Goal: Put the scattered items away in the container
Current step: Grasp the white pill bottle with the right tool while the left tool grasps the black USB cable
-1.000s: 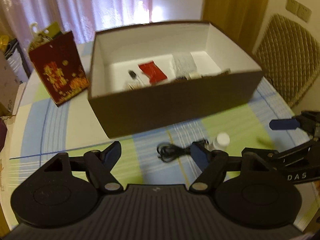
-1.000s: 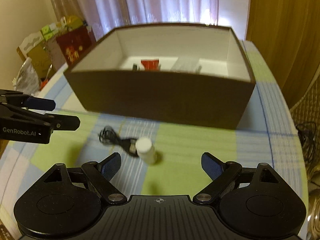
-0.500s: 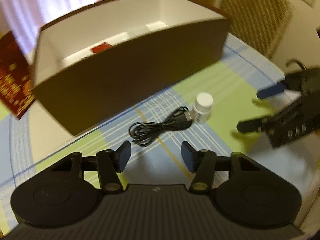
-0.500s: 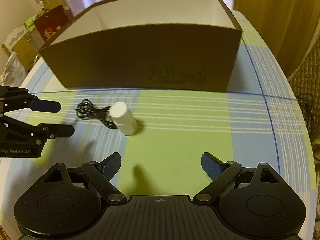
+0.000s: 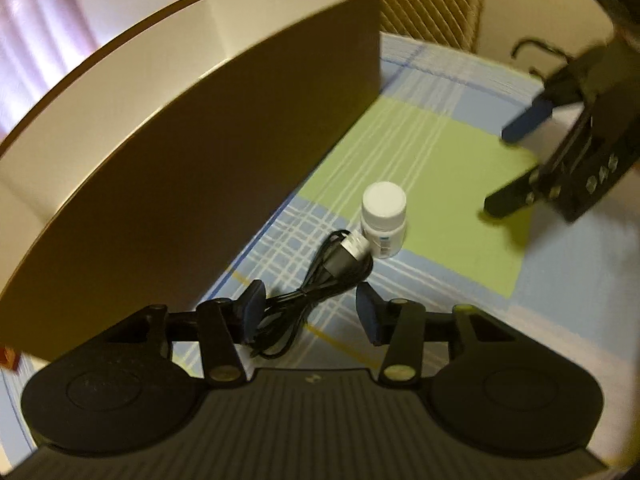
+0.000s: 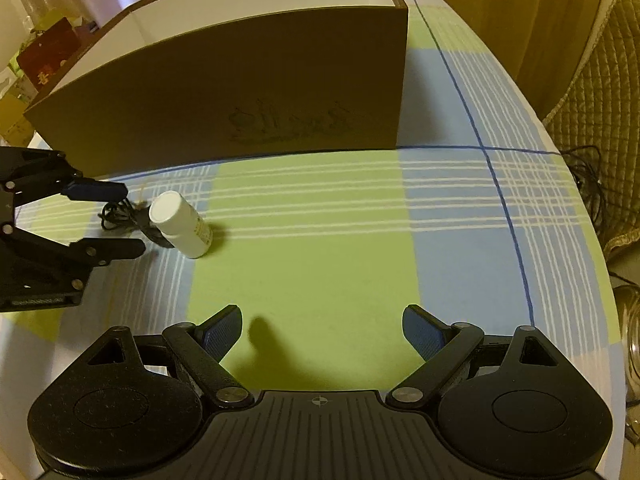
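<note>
Jaws of left gripper (image 5: 310,312) parted, straddling coiled black USB cable (image 5: 320,276) beside white plastic pill bottle (image 5: 383,220); right gripper (image 6: 322,330) wide open, empty, near brown cardboard box (image 6: 240,92).

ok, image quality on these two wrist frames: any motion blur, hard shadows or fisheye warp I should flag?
Left wrist view: motion blur smears the right gripper and the brown box edges; the white pill bottle and black USB cable stay readable; box wall bows strongly. Right wrist view: sharp, warm cast, hard finger shadow on the plaid tablecloth; grid lines curve toward the edges.
</note>
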The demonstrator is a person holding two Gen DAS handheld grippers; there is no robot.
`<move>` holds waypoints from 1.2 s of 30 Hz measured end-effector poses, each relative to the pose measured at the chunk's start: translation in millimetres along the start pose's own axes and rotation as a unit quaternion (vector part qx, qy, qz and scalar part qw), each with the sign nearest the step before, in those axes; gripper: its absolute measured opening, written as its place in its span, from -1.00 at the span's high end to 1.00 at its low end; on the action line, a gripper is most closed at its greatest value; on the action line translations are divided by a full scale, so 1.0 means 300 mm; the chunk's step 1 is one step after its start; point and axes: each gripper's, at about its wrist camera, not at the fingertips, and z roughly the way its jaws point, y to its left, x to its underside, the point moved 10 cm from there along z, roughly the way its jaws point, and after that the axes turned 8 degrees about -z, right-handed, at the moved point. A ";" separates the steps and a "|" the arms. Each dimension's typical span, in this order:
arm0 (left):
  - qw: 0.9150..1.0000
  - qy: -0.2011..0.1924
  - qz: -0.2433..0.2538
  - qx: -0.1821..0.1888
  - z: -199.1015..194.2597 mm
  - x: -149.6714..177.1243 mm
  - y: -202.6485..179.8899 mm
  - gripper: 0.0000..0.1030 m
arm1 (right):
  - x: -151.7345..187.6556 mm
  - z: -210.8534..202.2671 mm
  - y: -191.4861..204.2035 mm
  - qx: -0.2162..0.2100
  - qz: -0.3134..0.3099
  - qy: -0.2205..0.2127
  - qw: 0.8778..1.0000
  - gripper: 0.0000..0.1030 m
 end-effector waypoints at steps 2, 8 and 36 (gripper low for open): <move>1.000 0.007 0.003 -0.002 0.005 0.009 0.002 0.34 | 0.002 0.000 0.002 0.000 -0.001 0.001 1.000 -0.80; 0.999 0.033 -0.030 0.004 -0.040 0.089 0.029 0.68 | -0.004 0.003 0.031 -0.009 -0.009 0.001 1.000 -0.80; 0.903 0.062 -0.425 -0.033 -0.077 0.202 0.162 0.75 | -0.043 0.023 0.162 -0.049 -0.059 -0.030 0.997 -0.80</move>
